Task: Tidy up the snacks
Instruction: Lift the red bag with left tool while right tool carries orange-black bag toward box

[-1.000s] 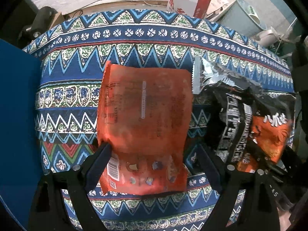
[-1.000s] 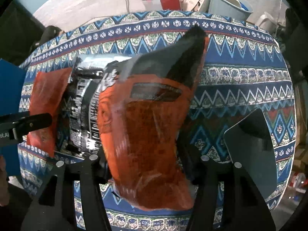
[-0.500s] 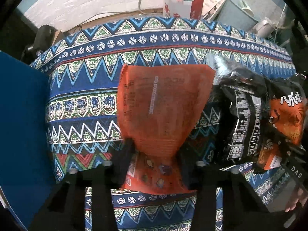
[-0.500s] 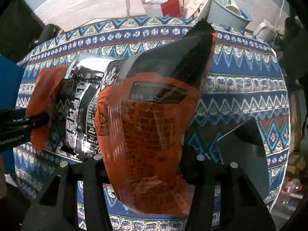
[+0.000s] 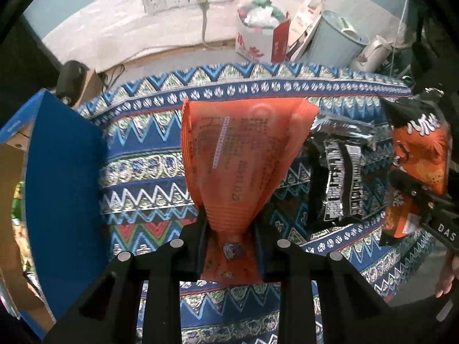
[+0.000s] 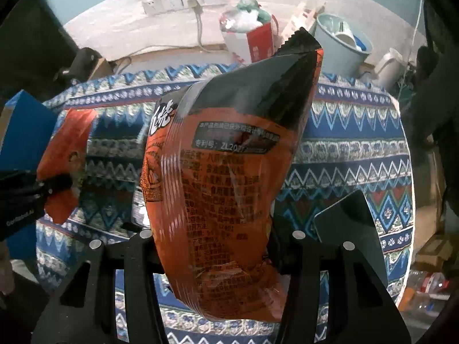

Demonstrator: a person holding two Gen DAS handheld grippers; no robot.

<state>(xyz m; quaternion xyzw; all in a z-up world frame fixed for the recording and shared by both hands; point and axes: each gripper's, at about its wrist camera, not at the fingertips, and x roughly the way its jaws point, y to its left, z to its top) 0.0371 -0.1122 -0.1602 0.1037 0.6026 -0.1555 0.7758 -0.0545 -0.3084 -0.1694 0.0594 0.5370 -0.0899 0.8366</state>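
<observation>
My left gripper (image 5: 229, 240) is shut on the bottom edge of a flat orange snack packet (image 5: 243, 157), which hangs pinched into a fan above the patterned tablecloth (image 5: 149, 177). My right gripper (image 6: 212, 246) is shut on a puffy orange-and-black snack bag (image 6: 223, 177), also held off the table. In the left wrist view that bag (image 5: 418, 154) shows at the far right. A black-and-silver snack bag (image 5: 341, 177) lies on the cloth between the two held snacks. In the right wrist view the orange packet (image 6: 66, 154) is at the left.
A blue cardboard box (image 5: 63, 186) stands at the table's left edge. A dark flat tablet (image 6: 347, 223) lies on the cloth at the right. Behind the table, on the floor, are a red-and-white bag (image 5: 258, 43) and a pale blue bucket (image 5: 338, 40).
The left jaws closed on the orange packet and raised it off the cloth. The right gripper also rose with its orange-and-black bag, so more of the floor and wall shows.
</observation>
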